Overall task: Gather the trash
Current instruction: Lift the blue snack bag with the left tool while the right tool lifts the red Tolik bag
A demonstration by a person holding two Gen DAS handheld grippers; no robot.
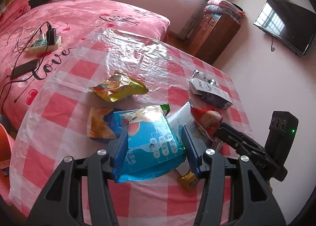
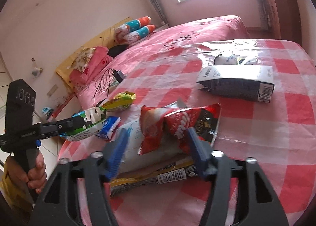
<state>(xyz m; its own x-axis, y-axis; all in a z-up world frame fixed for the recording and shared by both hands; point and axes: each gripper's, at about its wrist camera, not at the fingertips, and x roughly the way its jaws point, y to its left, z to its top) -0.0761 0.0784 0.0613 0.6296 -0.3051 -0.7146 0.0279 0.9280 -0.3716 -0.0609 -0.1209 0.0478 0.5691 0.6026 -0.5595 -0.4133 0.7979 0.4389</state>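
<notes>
In the left wrist view my left gripper is shut on a blue wet-wipe packet, held just above the checked table. In the right wrist view the left gripper shows at the left, holding that packet, whose green and white side faces the camera. My right gripper stands open around a red snack wrapper that lies on a white bag. It also shows in the left wrist view, at the red wrapper.
A yellow snack bag, an orange and blue wrapper, a grey milk carton and a gold bar wrapper lie on the table. A bed with a power strip stands behind it.
</notes>
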